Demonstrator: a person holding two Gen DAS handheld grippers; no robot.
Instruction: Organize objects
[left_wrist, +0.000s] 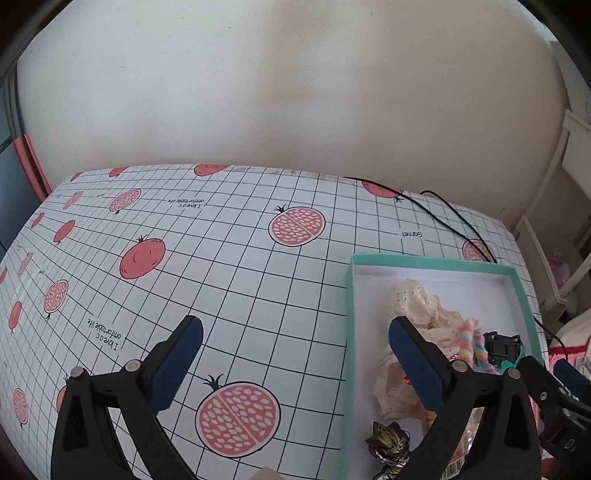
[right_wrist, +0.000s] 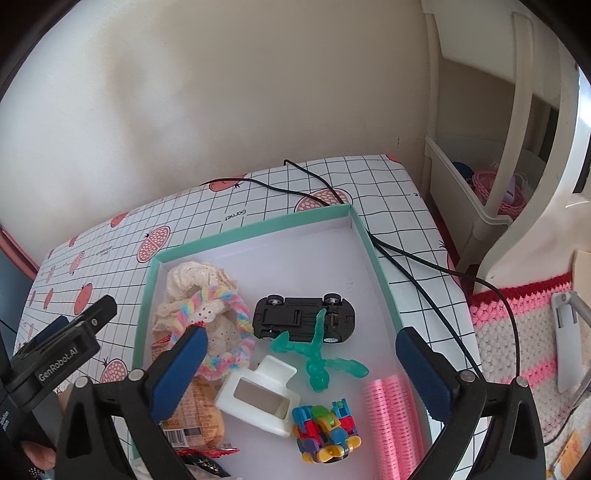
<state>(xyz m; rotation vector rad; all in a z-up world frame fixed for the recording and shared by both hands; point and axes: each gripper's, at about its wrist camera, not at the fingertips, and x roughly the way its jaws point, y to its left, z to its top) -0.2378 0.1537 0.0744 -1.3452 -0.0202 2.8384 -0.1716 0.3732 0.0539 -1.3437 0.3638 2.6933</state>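
Observation:
A teal-rimmed box (right_wrist: 376, 266) with a white floor holds the objects. Inside lie a cream lace scrunchie (right_wrist: 192, 280), a pastel rainbow scrunchie (right_wrist: 236, 314), an upside-down black toy car (right_wrist: 303, 319), a green translucent toy (right_wrist: 317, 356), a white hair claw (right_wrist: 258, 397), a multicoloured block toy (right_wrist: 325, 428), pink hair rollers (right_wrist: 388, 417) and a snack packet (right_wrist: 199, 410). My right gripper (right_wrist: 303, 347) hangs open above the box, holding nothing. My left gripper (left_wrist: 295, 332) is open over the box's left wall (left_wrist: 347, 332) and the tablecloth. The lace scrunchie (left_wrist: 417, 295) shows behind its right finger.
The table wears a grid cloth with pomegranate prints (left_wrist: 236, 413). A black cable (right_wrist: 424, 258) runs across the table's right side past the box. A white shelf unit (right_wrist: 480, 184) and a pink crochet cloth (right_wrist: 524, 314) stand right of the table. A wall lies behind.

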